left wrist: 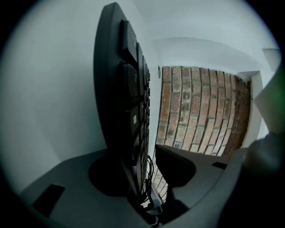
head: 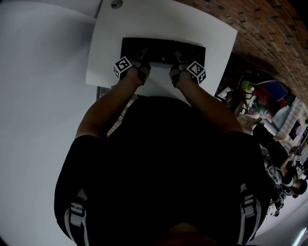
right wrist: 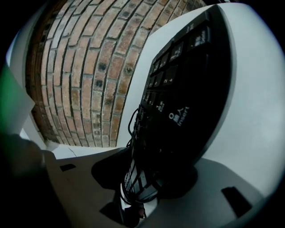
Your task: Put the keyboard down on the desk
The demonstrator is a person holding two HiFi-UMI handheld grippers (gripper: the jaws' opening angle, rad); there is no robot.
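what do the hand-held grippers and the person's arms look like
The left hand-held gripper and right hand-held gripper are dark grey, each with two broad jaws, round black pads and a white cube of black square markers. Thin black cables loop at the jaw base. The person wears a black short-sleeved top.

– Where is the desk (head: 108, 57) free?
– Bare white top lies left of the keyboard (head: 163, 48) and behind it, up to a round cap (head: 115, 4) at the far edge.
– And the near edge?
– The left gripper (head: 143, 52) and right gripper (head: 177, 56) take it. Their jaws stand apart, and the keyboard's edge and its looped cable (right wrist: 133, 129) fill the gaps.
– The sides?
– A brick wall (head: 269, 29) runs close along the right.
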